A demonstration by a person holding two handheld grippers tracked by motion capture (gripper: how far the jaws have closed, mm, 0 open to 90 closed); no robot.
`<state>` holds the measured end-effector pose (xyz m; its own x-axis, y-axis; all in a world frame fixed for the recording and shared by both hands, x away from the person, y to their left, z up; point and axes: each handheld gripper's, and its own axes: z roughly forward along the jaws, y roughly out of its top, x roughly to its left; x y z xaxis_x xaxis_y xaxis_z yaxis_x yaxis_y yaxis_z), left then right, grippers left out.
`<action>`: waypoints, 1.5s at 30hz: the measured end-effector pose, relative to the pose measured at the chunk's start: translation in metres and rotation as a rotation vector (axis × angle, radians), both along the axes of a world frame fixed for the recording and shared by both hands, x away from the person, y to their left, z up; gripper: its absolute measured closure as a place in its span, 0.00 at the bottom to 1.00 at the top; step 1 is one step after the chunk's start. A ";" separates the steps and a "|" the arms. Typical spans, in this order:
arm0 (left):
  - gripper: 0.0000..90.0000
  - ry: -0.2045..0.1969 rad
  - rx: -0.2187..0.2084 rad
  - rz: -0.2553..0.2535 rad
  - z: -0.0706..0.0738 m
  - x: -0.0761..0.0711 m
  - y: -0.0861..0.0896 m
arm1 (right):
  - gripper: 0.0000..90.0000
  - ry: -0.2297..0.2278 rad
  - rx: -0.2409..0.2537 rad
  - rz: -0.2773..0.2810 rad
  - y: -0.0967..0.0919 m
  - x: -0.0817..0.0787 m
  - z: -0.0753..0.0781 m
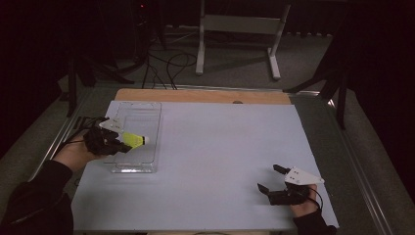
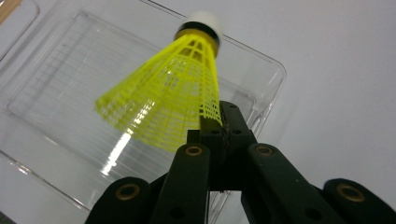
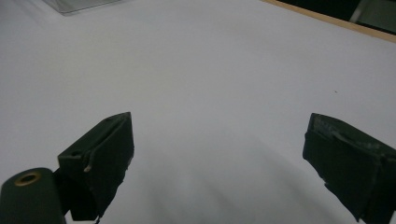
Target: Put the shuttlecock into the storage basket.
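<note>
The left gripper [image 1: 117, 142] had its jaws pressed together on the skirt rim of the yellow shuttlecock [image 2: 173, 93], pinching the mesh edge, and it hung right over the clear plastic tray [image 1: 147, 110]. From that gripper the shuttlecock ran straight ahead, long axis in line with the jaws, white cork tip [image 2: 201, 21] farthest out and the open skirt nearest the fingers. The tray floor lay just below and beyond the tip, so my guess was a lowering and a release would land it inside. Whether the skirt touched the tray I couldn't tell. The right gripper [image 1: 274, 178] sat well apart over bare white tabletop [image 3: 210, 70], jaws spread wide, holding nothing; the left was clearly the nearer hand.
</note>
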<state>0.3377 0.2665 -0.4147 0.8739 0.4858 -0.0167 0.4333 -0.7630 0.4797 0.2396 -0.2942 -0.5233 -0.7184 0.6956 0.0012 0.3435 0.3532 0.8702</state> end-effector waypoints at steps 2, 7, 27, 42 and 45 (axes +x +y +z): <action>1.00 0.002 -0.001 -0.020 -0.002 0.000 0.001 | 0.10 0.003 0.000 -0.001 0.000 0.000 0.000; 1.00 0.027 -0.025 -0.045 -0.006 0.003 0.003 | 0.10 0.000 -0.002 0.000 0.000 0.000 0.000; 1.00 0.118 0.071 -0.142 -0.012 0.011 -0.006 | 0.10 0.004 -0.004 0.001 0.000 0.000 0.000; 1.00 0.209 0.114 -0.144 -0.022 0.019 -0.017 | 0.10 -0.002 -0.004 0.001 -0.001 0.000 0.000; 1.00 0.206 0.112 -0.134 -0.023 0.020 -0.018 | 0.10 0.001 -0.003 -0.001 -0.001 0.000 0.000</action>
<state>0.3580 0.2481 -0.4377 0.9142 0.3752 -0.1531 0.4048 -0.8634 0.3012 0.2398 -0.2952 -0.5231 -0.7173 0.6967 -0.0004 0.3448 0.3555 0.8688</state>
